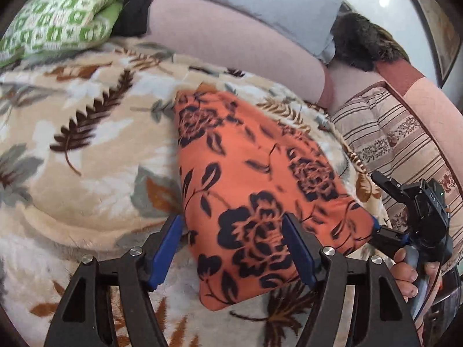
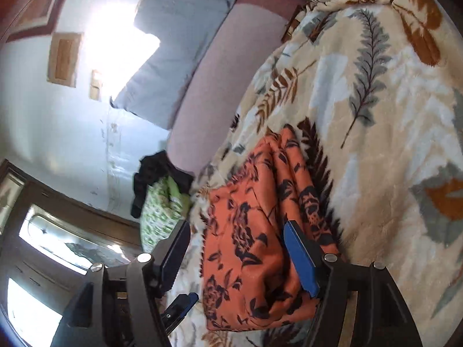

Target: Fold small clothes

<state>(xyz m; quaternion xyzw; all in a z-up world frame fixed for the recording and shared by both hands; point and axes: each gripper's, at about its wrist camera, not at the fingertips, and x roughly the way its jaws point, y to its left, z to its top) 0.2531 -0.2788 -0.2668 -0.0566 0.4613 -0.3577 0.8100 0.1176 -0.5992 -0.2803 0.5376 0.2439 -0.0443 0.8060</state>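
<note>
A: Where's the garment?
B: Orange floral cloth (image 1: 254,190), folded, lying on the leaf-print blanket (image 1: 86,150) over the sofa.
A: Left gripper (image 1: 234,248)?
B: Jaws spread, a near corner of the cloth between them, pads not pressing it.
A: Right gripper (image 2: 240,257)?
B: Jaws spread too (cloth edge between, no pinch). A hand (image 1: 411,274) grips its handle. Green patterned cushion (image 1: 58,20) sits at the far end.

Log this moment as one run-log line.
garment: orange floral, folded, lying on blanket | left gripper: jaws open, straddling near edge | right gripper: jaws open, over garment | held: nothing
</note>
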